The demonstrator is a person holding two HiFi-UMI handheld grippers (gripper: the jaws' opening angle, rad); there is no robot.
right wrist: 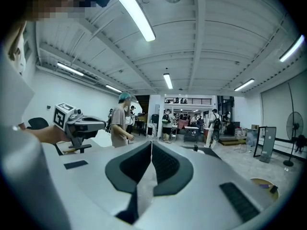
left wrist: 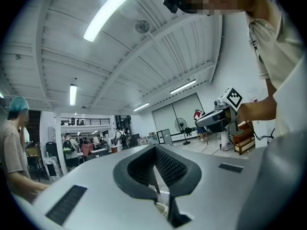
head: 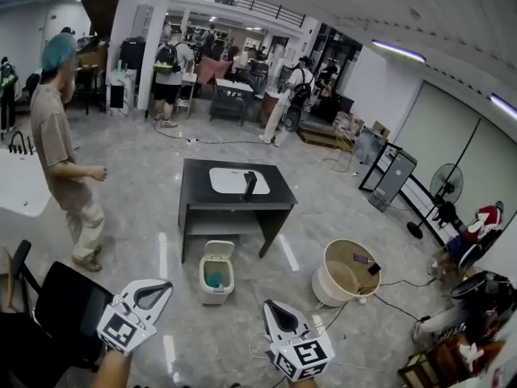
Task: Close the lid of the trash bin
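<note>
The small white trash bin stands on the floor in front of the black table. Its lid is tipped up at the back, and something teal shows inside. My left gripper is held low at the left, short of the bin and shut on nothing. To the bin's near right, my right gripper is also shut and empty. In the left gripper view the left gripper points out level over the room, and the right gripper does the same in its own view. Neither gripper view shows the bin.
A person in a teal cap stands at the left. A black chair is beside my left gripper. A round beige tub with cables sits to the right of the bin. A standing fan and clutter line the right side.
</note>
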